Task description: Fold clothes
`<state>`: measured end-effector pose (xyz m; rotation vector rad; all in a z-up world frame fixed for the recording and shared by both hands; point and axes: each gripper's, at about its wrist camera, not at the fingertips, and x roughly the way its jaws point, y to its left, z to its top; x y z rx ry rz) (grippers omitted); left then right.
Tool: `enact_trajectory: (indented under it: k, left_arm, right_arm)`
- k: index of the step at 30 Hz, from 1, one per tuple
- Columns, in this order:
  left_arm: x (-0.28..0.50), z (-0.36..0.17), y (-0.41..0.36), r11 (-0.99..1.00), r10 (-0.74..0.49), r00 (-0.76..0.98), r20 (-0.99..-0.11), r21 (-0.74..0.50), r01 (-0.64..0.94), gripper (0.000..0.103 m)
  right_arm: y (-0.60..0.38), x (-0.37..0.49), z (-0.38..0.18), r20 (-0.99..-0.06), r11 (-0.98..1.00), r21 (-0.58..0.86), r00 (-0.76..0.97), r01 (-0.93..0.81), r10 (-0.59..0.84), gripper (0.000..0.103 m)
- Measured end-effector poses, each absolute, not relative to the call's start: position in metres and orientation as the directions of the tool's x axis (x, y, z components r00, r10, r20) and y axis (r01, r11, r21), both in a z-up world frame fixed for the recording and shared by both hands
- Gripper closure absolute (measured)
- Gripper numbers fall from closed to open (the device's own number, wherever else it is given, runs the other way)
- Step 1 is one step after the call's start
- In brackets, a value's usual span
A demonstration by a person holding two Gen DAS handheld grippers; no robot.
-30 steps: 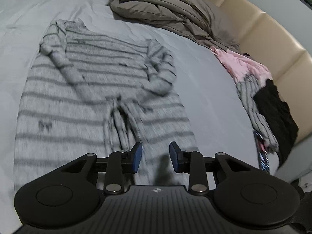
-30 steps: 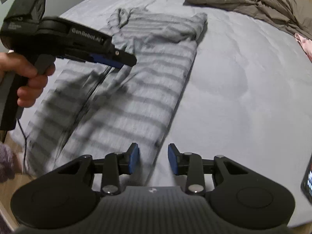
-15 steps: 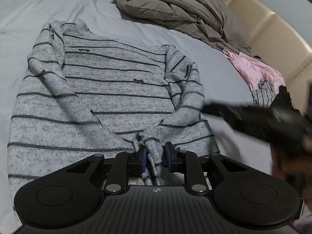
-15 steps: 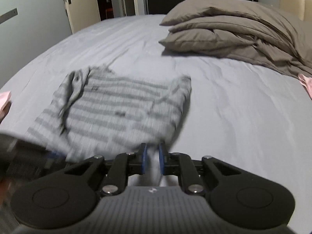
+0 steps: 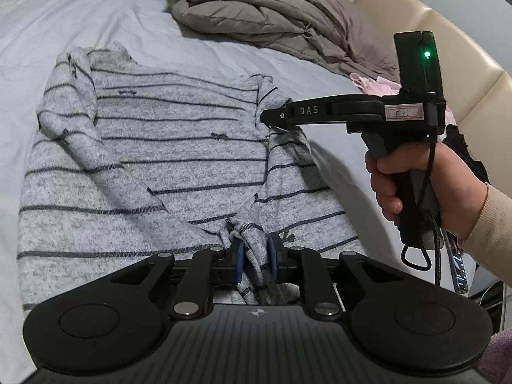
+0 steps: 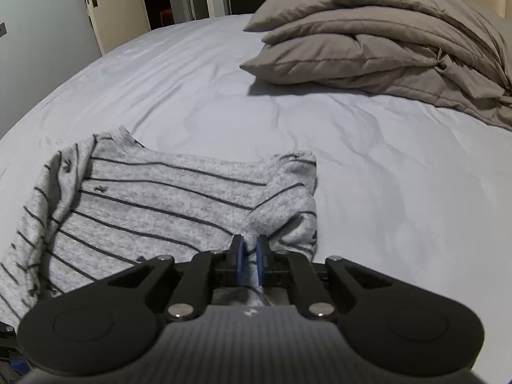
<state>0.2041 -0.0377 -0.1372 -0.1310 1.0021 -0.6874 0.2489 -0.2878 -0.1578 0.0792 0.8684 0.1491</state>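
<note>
A grey sweater with thin dark stripes [image 5: 179, 147] lies flat on the pale bed sheet [image 5: 96, 9], both sleeves folded in over its body. My left gripper [image 5: 255, 256] is shut on the cuff of the right-hand sleeve [image 5: 252, 236], low at the sweater's middle. My right gripper [image 6: 249, 256] is shut on the same sleeve up near the shoulder [image 6: 288, 220], with grey fabric showing between its blue pads [image 6: 238, 257]. In the left wrist view the right gripper [image 5: 265, 116] reaches in from the right, held by a hand [image 5: 416, 185].
Folded brown bedding [image 5: 265, 9] lies beyond the sweater, also seen as brown bedding [image 6: 368, 41] in the right wrist view. Pink and black clothes [image 5: 377, 81] are piled at the right by a beige headboard [image 5: 464, 73]. A door [image 6: 105, 3] stands far left.
Both grippers went from open to shut. The left one closed on the sleeve cuff; the right one swung from the sweater's hem edge up to the shoulder and closed there.
</note>
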Motion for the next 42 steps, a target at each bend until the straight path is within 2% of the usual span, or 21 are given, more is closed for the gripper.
enact_trajectory:
  k: [4,5,6,7,10,17,19,21,22,31,35,42]
  left_arm:
    - [0.189,-0.114,-0.022,0.785,-0.584,0.386,-0.715,-0.374,0.494,0.087]
    - [0.184,-0.108,-0.016,0.790,-0.575,0.402,-0.712,-0.358,0.497,0.087]
    - [0.179,-0.102,-0.010,0.794,-0.570,0.416,-0.708,-0.345,0.500,0.087]
    - [0.174,-0.095,-0.003,0.798,-0.566,0.428,-0.705,-0.337,0.501,0.087]
    - [0.155,-0.078,0.022,0.817,-0.547,0.465,-0.696,-0.323,0.477,0.080]
    - [0.088,-0.055,0.077,0.843,-0.507,0.503,-0.700,-0.281,0.458,0.079]
    - [0.069,-0.056,0.090,0.848,-0.498,0.498,-0.709,-0.280,0.449,0.076]
    - [0.048,-0.059,0.101,0.855,-0.486,0.491,-0.723,-0.277,0.439,0.064]
    - [0.038,-0.061,0.106,0.855,-0.484,0.489,-0.726,-0.274,0.440,0.061]
    - [-0.028,-0.081,0.127,0.796,-0.522,0.358,-0.774,-0.291,0.532,0.060]
    - [-0.043,-0.102,0.126,0.771,-0.490,0.263,-0.831,-0.272,0.576,0.060]
    - [-0.044,-0.139,0.124,0.771,-0.445,0.187,-0.876,-0.269,0.578,0.060]
  right_arm:
    - [-0.286,0.222,-0.132,-0.735,0.982,0.145,0.651,-0.124,0.191,0.084]
    - [-0.285,0.213,-0.125,-0.733,0.980,0.149,0.651,-0.134,0.200,0.080]
    - [-0.285,0.202,-0.119,-0.729,0.978,0.151,0.653,-0.142,0.207,0.068]
    - [-0.285,0.192,-0.115,-0.725,0.977,0.151,0.656,-0.150,0.213,0.064]
    - [-0.283,0.151,-0.103,-0.729,0.970,0.156,0.640,-0.187,0.241,0.064]
    - [-0.277,0.052,-0.094,-0.757,0.943,0.205,0.568,-0.263,0.323,0.063]
    - [-0.277,0.026,-0.094,-0.762,0.927,0.238,0.536,-0.289,0.363,0.058]
    - [-0.276,0.001,-0.096,-0.768,0.913,0.255,0.507,-0.318,0.391,0.056]
    - [-0.275,-0.012,-0.097,-0.771,0.906,0.261,0.493,-0.333,0.404,0.056]
    - [-0.274,-0.098,-0.121,-0.800,0.861,0.333,0.368,-0.385,0.474,0.054]
    - [-0.270,-0.118,-0.139,-0.818,0.837,0.355,0.296,-0.416,0.494,0.054]
    - [-0.265,-0.123,-0.173,-0.856,0.840,0.350,0.223,-0.415,0.466,0.053]
